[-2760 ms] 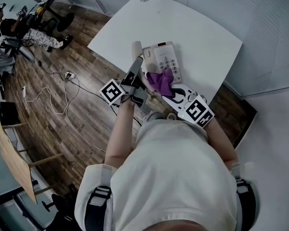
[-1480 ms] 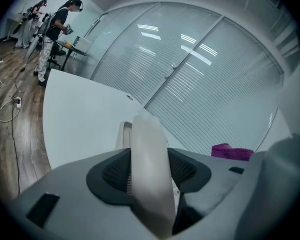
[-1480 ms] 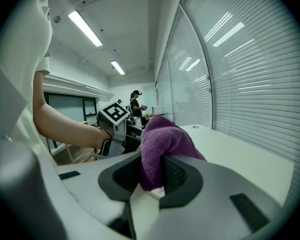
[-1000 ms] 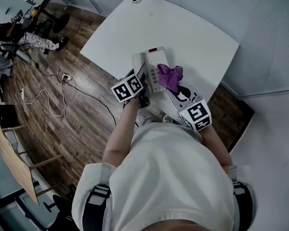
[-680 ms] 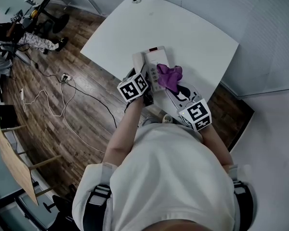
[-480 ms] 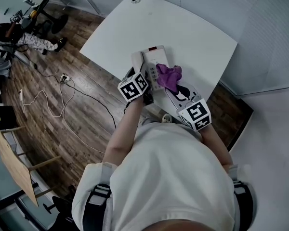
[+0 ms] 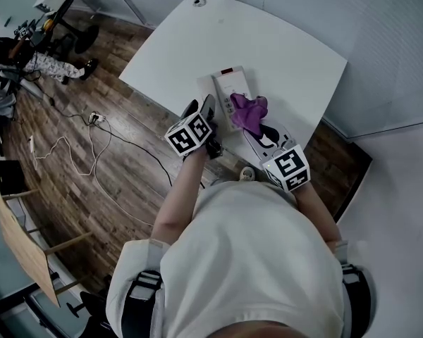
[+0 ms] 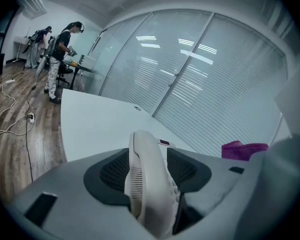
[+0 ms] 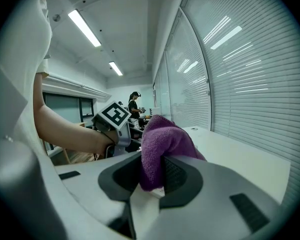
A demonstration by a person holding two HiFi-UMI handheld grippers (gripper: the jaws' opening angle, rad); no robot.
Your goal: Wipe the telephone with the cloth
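A white telephone base (image 7: 229, 90) with a keypad lies near the front edge of the white table (image 7: 282, 41). Its pale handset (image 8: 150, 184) stands between the jaws of my left gripper (image 8: 150, 171), which is shut on it and holds it just left of the base in the head view (image 7: 206, 111). My right gripper (image 7: 259, 127) is shut on a bunched purple cloth (image 7: 249, 111) that rests on the right side of the base. In the right gripper view the cloth (image 9: 160, 144) bulges out above the jaws.
The table's front-left edge drops to a wooden floor with loose cables (image 7: 92, 146). A round grommet (image 7: 199, 1) sits at the table's far corner. Glass walls with blinds stand behind the table. Another person (image 7: 28, 48) works far off at the left.
My left gripper has risen slightly with the handset and drawn a little toward the person. The right gripper and the cloth have stayed in place on the phone.
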